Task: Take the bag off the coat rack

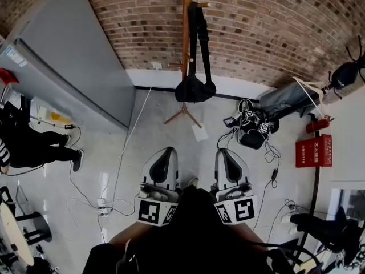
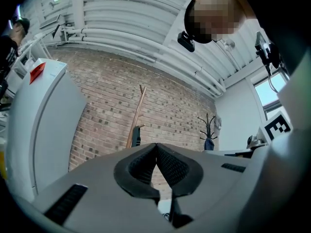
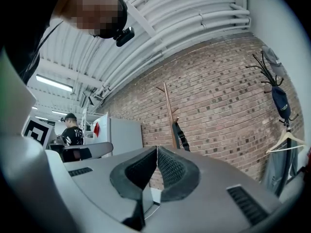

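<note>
A black bag [image 1: 194,88] hangs by its long strap [image 1: 199,39] from a peg of the wooden coat rack [image 1: 186,16] against the brick wall. In both gripper views only the rack pole [image 2: 137,114] [image 3: 169,114] and the strap's top [image 2: 136,136] [image 3: 181,136] show above the jaws. My left gripper [image 1: 165,156] and right gripper [image 1: 226,156] are held side by side close to my body, well short of the rack. Each has its jaws shut with nothing between them, as seen at the left gripper [image 2: 155,149] and the right gripper [image 3: 157,152].
A grey cabinet [image 1: 68,56] stands at the left of the rack. Black gear and cables [image 1: 254,130] lie on the floor to the right, beside a red box [image 1: 313,151]. A person [image 1: 34,144] sits at the far left. A second, black coat stand [image 3: 277,96] is at the right.
</note>
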`<action>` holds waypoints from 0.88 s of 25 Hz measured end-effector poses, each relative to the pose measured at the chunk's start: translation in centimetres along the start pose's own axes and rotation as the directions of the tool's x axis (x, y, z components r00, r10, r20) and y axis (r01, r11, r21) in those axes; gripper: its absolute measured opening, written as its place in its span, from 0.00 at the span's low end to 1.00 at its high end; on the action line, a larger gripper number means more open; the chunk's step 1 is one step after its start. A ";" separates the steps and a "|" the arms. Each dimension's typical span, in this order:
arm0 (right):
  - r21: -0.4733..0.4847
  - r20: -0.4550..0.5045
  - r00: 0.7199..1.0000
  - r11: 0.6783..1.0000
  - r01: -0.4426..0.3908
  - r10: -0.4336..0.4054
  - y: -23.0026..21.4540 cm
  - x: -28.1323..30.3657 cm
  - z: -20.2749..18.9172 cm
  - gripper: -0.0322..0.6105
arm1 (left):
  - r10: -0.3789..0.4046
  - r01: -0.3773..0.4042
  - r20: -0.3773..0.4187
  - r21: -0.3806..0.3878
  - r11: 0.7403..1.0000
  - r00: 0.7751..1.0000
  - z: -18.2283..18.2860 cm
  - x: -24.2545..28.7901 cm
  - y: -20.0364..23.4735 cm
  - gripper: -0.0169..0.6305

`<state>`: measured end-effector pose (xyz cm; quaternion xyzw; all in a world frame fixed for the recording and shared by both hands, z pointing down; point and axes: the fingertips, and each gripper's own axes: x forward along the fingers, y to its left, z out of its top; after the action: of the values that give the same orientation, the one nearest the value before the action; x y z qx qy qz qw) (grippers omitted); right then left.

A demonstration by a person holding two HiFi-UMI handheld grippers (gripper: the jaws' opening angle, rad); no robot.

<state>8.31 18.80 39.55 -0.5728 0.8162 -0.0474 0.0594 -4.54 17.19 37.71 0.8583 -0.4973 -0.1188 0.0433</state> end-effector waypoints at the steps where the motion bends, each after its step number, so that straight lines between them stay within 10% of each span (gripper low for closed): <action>1: 0.004 -0.001 1.000 1.000 -0.006 0.006 -0.2 -0.3 -0.1 0.08 | -0.005 0.005 0.000 0.001 1.000 1.000 -0.2 0.0 -0.7 0.05; 22: 0.001 -0.002 0.997 0.997 -0.081 0.081 -2.0 3.0 -0.5 0.08 | -0.096 0.096 0.021 -0.031 0.995 0.995 -2.6 4.7 -3.7 0.05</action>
<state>9.10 15.34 40.25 -0.5393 0.8387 -0.0458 0.0604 1.43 14.88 38.75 0.8793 -0.4539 -0.1370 0.0463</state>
